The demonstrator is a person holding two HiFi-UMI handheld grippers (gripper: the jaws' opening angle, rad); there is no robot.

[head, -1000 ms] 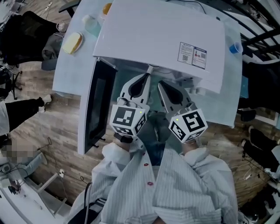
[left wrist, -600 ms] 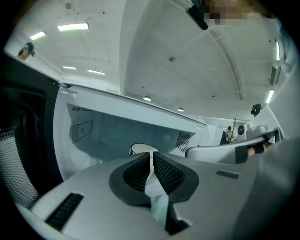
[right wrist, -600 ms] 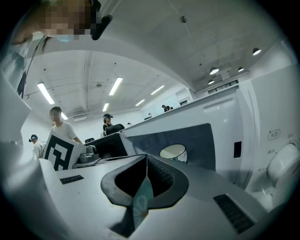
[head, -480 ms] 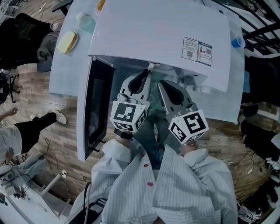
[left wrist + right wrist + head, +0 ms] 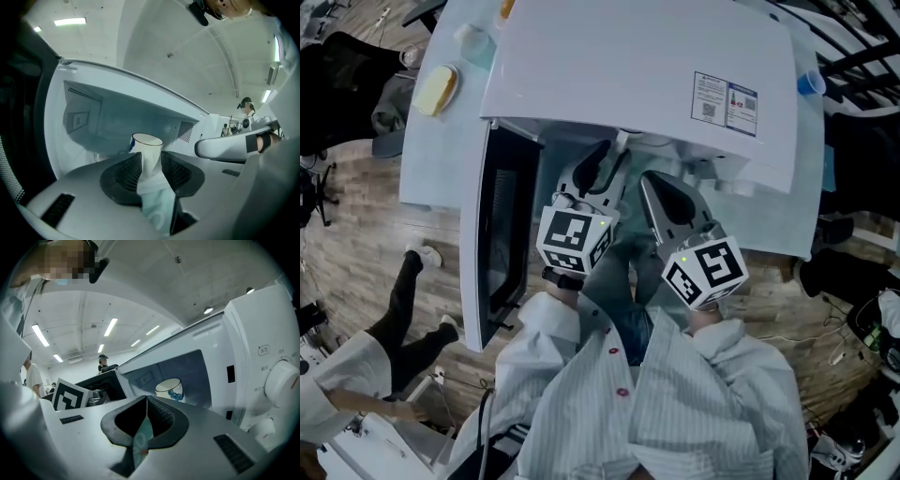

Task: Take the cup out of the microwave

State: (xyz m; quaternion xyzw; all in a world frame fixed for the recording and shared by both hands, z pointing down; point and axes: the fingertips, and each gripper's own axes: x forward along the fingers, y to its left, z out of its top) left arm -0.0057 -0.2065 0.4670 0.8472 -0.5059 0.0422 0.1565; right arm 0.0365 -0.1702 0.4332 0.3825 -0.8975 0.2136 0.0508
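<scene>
A white cup (image 5: 147, 149) with a blue pattern stands upright inside the white microwave (image 5: 628, 66), whose door (image 5: 497, 244) hangs open to the left. My left gripper (image 5: 151, 161) points into the cavity. Its jaws are opening, and the cup shows in the gap, a little beyond the tips and not touched. In the head view, the left gripper (image 5: 602, 173) reaches under the microwave's front edge. The right gripper (image 5: 146, 400) is shut with nothing in it, beside the left one, and faces the cavity where the cup (image 5: 170, 389) stands. In the head view, the right gripper (image 5: 654, 186) is just right of the left.
The control panel with a round knob (image 5: 281, 380) is right of the cavity. A yellow object (image 5: 434, 89) and a pale container (image 5: 473, 42) lie on the table left of the microwave, with a blue cap (image 5: 809, 84) at the right. A person (image 5: 403, 309) walks at the left.
The left gripper's jaws have spread apart and it has sunk slightly toward the cavity. The right gripper has stayed put. A person has walked in at the lower left.
</scene>
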